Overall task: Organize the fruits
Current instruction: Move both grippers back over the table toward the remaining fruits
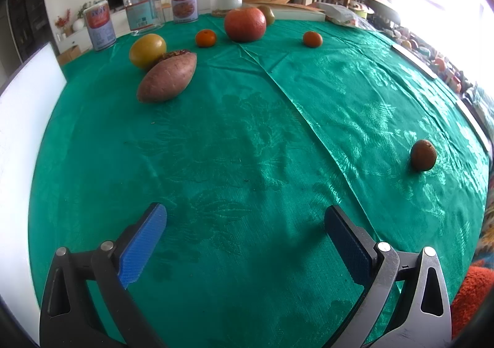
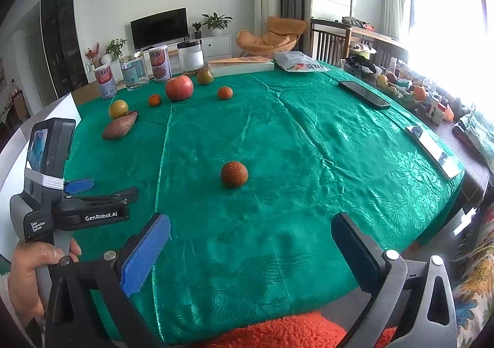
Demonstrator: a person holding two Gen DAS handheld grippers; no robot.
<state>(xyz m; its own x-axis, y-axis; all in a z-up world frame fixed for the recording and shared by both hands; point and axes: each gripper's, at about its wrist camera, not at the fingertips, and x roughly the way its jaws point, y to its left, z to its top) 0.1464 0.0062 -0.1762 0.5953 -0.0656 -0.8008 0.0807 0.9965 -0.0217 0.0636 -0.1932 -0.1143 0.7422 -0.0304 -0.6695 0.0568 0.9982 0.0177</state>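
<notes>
1. Right wrist view: right tool (image 2: pixel 250 247) spread wide, empty, hovering over near edge of surface draped in glossy green patterned cloth (image 2: pixel 308 137).
2. Left tool (image 1: pixel 245 235) likewise spread, nothing between pads, low over bare cloth. Also visible from right camera at left, gripped by a hand (image 2: pixel 26 273).
3. Nearest fruit: small dark-orange rough-skinned mandarin (image 2: pixel 234 174), alone mid-surface, straight ahead of right tool; sits right of left tool (image 1: pixel 423 155).
4. Handling guess: light, round, slightly soft, skin textured enough for pad grip. Pinch across widest part, moderate squeeze; could roll on slick cloth if nudged.
5. Far cluster: large red-orange squat round fruit (image 1: pixel 244 24), yellow round fruit (image 1: pixel 147 50) touching reddish-brown tapered sweet potato (image 1: pixel 167 77), two small bright-orange mandarins (image 1: pixel 206 38) (image 1: pixel 312 39), greenish-brown round fruit (image 2: pixel 205 76) behind the big one.
6. Big red-orange one probably heavy, wide; may barely fit the spread. Sweet potato stiff; take across the middle, not the ends.
7. Open room: broad bare cloth between tools and cluster, free approach.
8. Edges: tall labelled tins and clear jars (image 1: pixel 142 8) along far rim, black phone (image 2: pixel 364 95) at right, white board (image 1: pixel 21 137) at left edge. Keep clear.
</notes>
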